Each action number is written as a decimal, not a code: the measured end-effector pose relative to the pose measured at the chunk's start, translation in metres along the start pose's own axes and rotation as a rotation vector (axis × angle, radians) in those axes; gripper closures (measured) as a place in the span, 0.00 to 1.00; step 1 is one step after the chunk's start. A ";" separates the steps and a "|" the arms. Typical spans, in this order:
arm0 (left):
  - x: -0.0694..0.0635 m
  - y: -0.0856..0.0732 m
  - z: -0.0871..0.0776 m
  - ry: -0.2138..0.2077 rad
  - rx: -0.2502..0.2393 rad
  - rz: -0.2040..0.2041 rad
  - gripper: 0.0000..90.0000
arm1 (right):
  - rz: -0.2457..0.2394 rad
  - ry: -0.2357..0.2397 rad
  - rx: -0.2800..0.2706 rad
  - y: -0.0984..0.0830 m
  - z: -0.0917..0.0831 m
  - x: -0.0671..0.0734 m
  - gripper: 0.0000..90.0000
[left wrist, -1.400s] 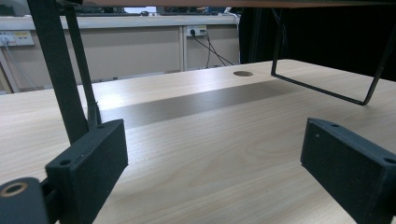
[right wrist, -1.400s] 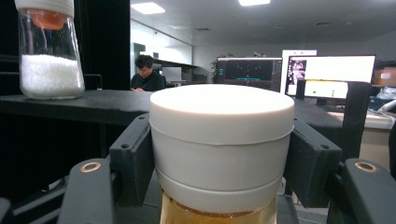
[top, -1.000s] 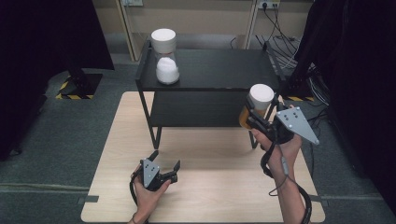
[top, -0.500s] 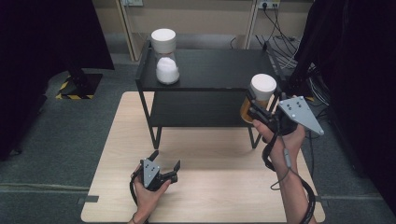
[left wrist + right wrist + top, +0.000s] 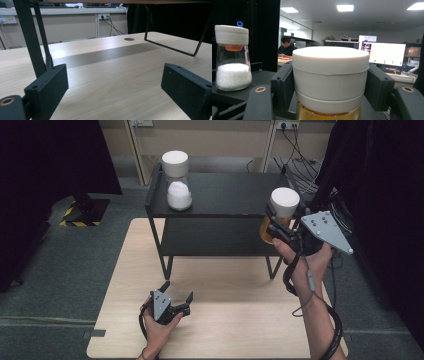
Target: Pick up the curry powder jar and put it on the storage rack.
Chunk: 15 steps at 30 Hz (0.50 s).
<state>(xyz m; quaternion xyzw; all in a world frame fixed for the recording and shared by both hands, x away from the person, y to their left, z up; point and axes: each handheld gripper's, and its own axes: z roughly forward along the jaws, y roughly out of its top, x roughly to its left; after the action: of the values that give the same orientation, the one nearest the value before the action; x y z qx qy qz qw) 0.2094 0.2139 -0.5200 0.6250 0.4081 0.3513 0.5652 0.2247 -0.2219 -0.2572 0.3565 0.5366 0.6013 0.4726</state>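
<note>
Right tongs clamp amber jar upright, white lid up.

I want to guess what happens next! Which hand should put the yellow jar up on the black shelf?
The right gripper: it already clamps the yellow jar beside the shelf. The left gripper rests open, low on the table.

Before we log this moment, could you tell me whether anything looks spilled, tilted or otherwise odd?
Nothing stands out. The jar of white grains stands upright on the black shelf, and the right tongs hold the amber jar upright by its white cap. The left tongs rest open over the table. No spill shows.
</note>
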 end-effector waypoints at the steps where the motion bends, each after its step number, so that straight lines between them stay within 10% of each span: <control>1: 0.000 0.000 0.000 0.000 0.000 0.000 0.07 | 0.002 -0.001 -0.001 0.001 0.000 0.000 0.38; 15: 0.000 0.000 0.000 -0.002 -0.001 0.000 0.07 | 0.000 -0.011 0.000 0.016 0.008 -0.001 0.38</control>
<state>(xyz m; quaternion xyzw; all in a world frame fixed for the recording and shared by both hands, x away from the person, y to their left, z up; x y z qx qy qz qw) 0.2096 0.2139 -0.5202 0.6248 0.4075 0.3510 0.5659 0.2298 -0.2197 -0.2397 0.3597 0.5339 0.5994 0.4756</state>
